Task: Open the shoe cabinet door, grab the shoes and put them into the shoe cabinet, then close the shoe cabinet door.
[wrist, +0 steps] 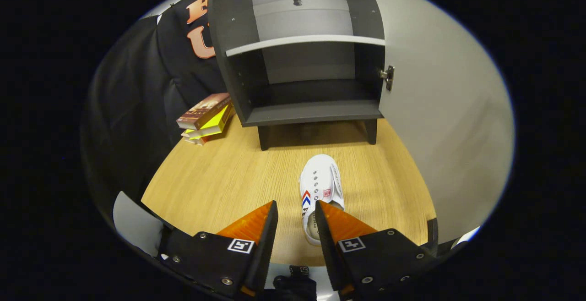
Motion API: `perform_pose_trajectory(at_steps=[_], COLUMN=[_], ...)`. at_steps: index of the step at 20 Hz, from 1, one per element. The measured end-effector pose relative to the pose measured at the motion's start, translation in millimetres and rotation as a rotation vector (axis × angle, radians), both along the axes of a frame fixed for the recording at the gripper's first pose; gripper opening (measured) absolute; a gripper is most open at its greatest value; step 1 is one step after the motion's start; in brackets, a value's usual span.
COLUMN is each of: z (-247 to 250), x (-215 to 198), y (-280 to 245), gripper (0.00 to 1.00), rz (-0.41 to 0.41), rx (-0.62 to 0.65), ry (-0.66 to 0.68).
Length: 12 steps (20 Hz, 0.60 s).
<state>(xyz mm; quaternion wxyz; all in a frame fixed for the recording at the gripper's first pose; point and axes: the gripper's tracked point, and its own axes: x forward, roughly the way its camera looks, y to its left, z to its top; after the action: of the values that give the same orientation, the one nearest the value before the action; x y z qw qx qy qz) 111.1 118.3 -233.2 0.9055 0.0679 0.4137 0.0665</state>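
Observation:
A white shoe (320, 186) with a red and blue mark on its side lies on the wooden table (219, 182), toe pointing toward the shoe cabinet (311, 111). My gripper (296, 205) is open, hovering over the shoe's heel. The heel shows in the gap between the fingers and runs under the right fingertip (327, 214). I cannot see either finger pressing on it. The dark grey cabinet stands open beyond the shoe, with a pale shelf (304, 41) across its middle and nothing in the lower compartment. Its door (439, 122) is swung wide to the right on a metal hinge (388, 77).
A stack of books (206, 117) lies left of the cabinet against the black cloth wall. The open door walls off the table's right side. Bare wood stretches left of the shoe.

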Motion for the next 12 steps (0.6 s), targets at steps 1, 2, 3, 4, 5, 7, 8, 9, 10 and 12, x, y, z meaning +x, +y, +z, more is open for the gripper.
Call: perform_pose_trajectory(at_steps=[1, 2, 3, 4, 5, 7, 8, 9, 10, 12], z=[-2.7, -5.9, -7.6, -10.4, -12.6, -15.3, -17.5, -19.0, -19.1, -17.9], x=[-3.8, -7.2, -11.5, -14.0, -15.9, -19.1, -20.1, -21.8, -23.0, -22.8], y=[-0.9, -1.2, -2.6, -2.0, -2.1, -2.5, -2.4, -2.8, -2.2, 0.1], gripper=[0.53, 0.53, 0.53, 0.53, 0.53, 0.53, 0.53, 0.53, 0.53, 0.52], rz=[0.004, 0.007, 0.008, 0.008, 0.006, -0.002, -0.011, -0.021, -0.028, -0.043], rx=[-0.004, -0.009, -0.012, -0.014, -0.018, -0.018, -0.014, -0.013, -0.009, 0.002], ry=[0.024, 0.048, 0.072, 0.092, 0.110, 0.134, 0.143, 0.154, 0.164, 0.162])
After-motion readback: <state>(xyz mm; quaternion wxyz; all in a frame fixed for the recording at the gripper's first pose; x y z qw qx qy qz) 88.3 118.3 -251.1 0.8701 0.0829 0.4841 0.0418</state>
